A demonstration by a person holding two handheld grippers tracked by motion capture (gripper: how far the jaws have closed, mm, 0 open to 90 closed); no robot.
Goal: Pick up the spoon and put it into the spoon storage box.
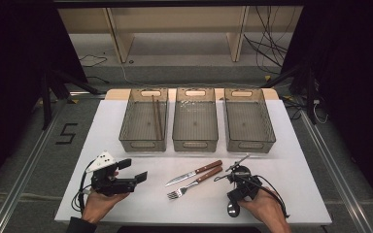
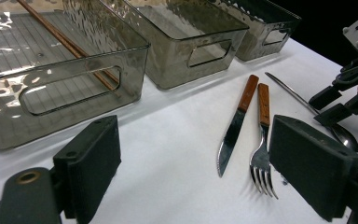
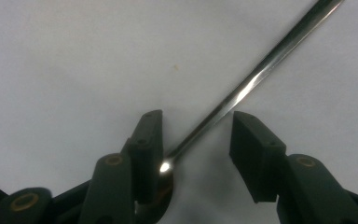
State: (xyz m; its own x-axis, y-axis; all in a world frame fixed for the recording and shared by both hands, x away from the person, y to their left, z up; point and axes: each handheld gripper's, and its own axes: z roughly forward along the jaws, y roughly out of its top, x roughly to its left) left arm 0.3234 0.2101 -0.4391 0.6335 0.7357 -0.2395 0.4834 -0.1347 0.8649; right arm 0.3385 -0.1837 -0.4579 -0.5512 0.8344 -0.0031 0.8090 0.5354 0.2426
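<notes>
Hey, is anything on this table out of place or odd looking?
Nothing is spilled or damaged. The chopsticks lie in the left bin; the knife, fork and spoon are loose on the table.

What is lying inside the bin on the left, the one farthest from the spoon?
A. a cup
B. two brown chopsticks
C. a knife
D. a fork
B. In the high view the left bin holds two thin brown chopsticks, while the fork and knife lie out on the white table.
</notes>
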